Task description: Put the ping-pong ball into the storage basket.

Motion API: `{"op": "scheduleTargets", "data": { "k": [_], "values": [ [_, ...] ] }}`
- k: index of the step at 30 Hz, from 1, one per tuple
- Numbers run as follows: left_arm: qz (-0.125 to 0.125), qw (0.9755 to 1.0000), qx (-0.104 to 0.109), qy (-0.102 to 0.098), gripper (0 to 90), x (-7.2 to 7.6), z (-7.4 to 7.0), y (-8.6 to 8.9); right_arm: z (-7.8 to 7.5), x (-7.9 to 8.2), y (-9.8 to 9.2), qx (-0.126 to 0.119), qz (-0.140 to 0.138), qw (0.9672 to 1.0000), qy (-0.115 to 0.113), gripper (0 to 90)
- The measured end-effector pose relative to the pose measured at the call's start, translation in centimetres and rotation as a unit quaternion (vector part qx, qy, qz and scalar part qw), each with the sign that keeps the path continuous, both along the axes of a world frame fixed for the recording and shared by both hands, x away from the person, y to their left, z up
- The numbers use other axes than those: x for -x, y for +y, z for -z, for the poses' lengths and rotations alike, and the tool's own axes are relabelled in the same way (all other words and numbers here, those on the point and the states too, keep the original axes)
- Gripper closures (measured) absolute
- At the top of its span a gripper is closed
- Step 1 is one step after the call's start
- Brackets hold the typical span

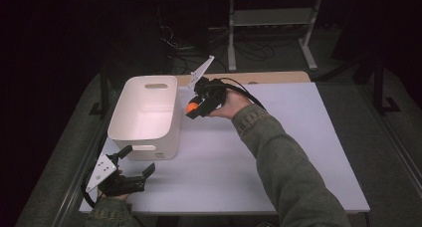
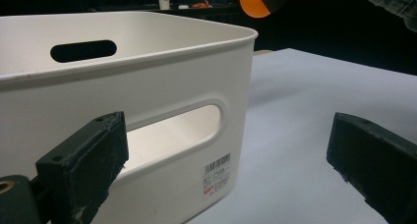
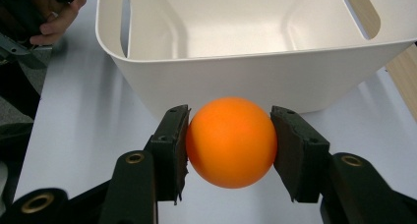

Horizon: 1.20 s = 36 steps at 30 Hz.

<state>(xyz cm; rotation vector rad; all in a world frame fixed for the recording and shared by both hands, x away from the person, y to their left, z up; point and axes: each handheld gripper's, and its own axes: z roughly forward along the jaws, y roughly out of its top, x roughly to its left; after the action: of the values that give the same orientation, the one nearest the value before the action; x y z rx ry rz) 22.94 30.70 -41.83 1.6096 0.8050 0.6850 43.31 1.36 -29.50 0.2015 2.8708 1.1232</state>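
Observation:
An orange ball [image 3: 230,142] is clamped between the jaws of my right gripper [image 1: 193,109], which is shut on it. The ball [image 1: 191,107] hangs above the table just right of a white bin [image 1: 148,115], near its rim. The bin [image 3: 246,47] is open at the top, has handle slots and looks empty inside. My left gripper [image 1: 137,163] rests low at the table's front left, open, with its jaws wide apart right in front of the bin's near wall [image 2: 147,116]. The ball [image 2: 253,2] shows high beyond the bin's far corner.
The white tabletop [image 1: 278,152] stretches wide to the right of the bin. A wooden strip [image 1: 259,77] runs along its far edge. Behind it stand a metal frame [image 1: 271,28] and cables on a dark floor.

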Motion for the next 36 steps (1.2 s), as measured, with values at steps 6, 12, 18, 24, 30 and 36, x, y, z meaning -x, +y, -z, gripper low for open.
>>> {"op": "scheduleTargets", "data": {
  "k": [6,12,18,24,30,36],
  "values": [
    [0.0,1.0,-0.001,0.0,1.6,0.0,0.0,0.0,-0.7,-0.1,0.2,0.002,-0.003,1.0,-0.005,49.6],
    [0.001,1.0,-0.001,0.0,1.6,0.0,0.0,0.0,-1.9,0.0,1.0,0.004,-0.008,0.9998,-0.016,49.6],
    [0.001,1.0,-0.001,0.0,1.6,0.0,0.0,0.0,-2.5,0.0,1.7,0.008,-0.016,0.9996,-0.019,49.6],
    [0.002,1.0,-0.001,0.001,1.6,0.0,0.0,0.1,-3.1,0.0,2.5,0.012,-0.022,0.9994,-0.023,49.6],
    [0.002,1.0,0.0,0.001,1.6,0.0,0.0,0.1,-3.9,0.2,3.7,0.015,-0.03,0.999,-0.03,49.6],
    [0.002,1.0,0.0,0.0,1.6,0.0,0.0,0.1,-4.2,0.3,4.3,0.017,-0.035,0.9987,-0.033,49.6]
  ]
}}
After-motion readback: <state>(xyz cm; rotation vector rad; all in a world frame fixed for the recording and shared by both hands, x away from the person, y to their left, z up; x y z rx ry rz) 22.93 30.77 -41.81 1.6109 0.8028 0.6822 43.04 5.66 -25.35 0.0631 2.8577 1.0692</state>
